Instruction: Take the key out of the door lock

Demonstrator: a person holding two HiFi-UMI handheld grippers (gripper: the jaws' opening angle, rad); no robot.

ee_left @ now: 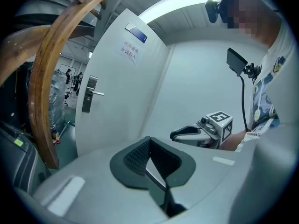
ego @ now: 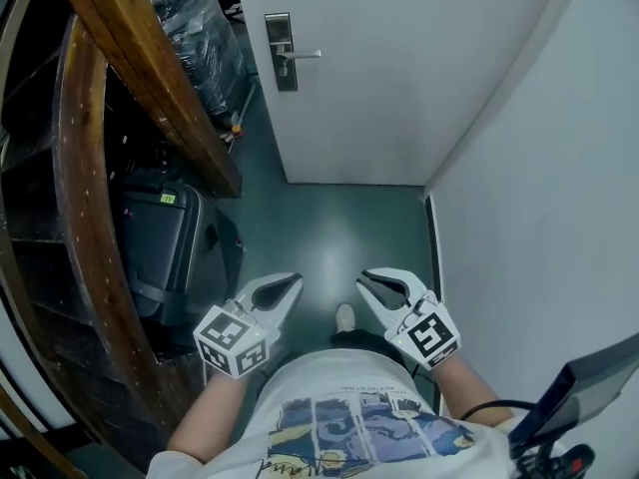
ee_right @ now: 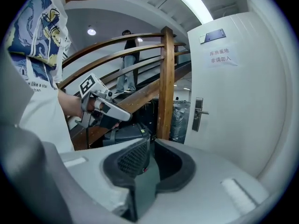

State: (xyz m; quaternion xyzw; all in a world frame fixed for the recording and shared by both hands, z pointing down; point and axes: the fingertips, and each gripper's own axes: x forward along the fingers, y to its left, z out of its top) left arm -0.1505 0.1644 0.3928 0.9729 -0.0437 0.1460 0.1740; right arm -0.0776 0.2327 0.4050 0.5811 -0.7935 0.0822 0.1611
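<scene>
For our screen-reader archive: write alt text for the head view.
A person faces a white door with a lever handle, left claw and right claw held low, short of it. A wooden stair rail and dark suitcase at left.

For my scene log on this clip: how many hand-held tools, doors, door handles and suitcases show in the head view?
Tools: 2, the left tool and the right tool
Doors: 1, the door
Door handles: 1, the door handle
Suitcases: 1, the suitcase
Total: 5
</scene>
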